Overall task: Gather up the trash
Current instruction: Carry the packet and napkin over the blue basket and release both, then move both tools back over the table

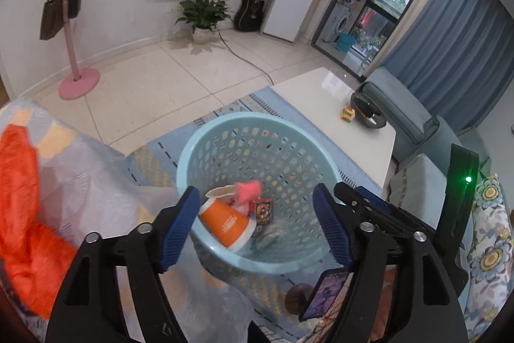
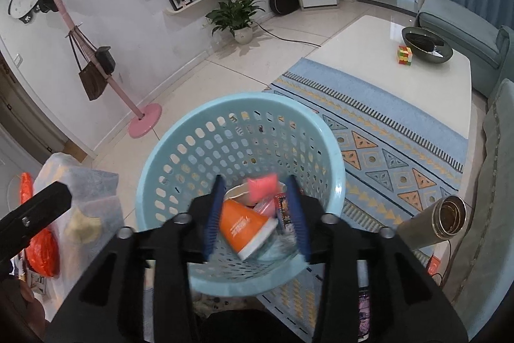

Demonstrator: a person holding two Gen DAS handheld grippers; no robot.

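Note:
A light blue perforated basket (image 1: 257,127) stands on the rug; it also shows in the right wrist view (image 2: 180,134). Inside lie an orange paper cup (image 1: 225,222) (image 2: 244,227), a small printed packet (image 1: 263,211) (image 2: 282,208) and a blurred pink piece (image 1: 249,190) (image 2: 261,185) that appears in mid-air above them. My left gripper (image 1: 257,227) is open and empty over the basket's near rim. My right gripper (image 2: 257,214) is open and empty above the basket's inside, its black body visible in the left wrist view (image 1: 401,214).
A white coffee table (image 2: 369,34) holds a puzzle cube (image 2: 405,54) and a dark bowl (image 2: 427,45). A metal flask (image 2: 440,221) lies at the right. Orange cloth (image 1: 22,198) lies on a pale cover at the left. A phone (image 1: 324,291) rests below the basket.

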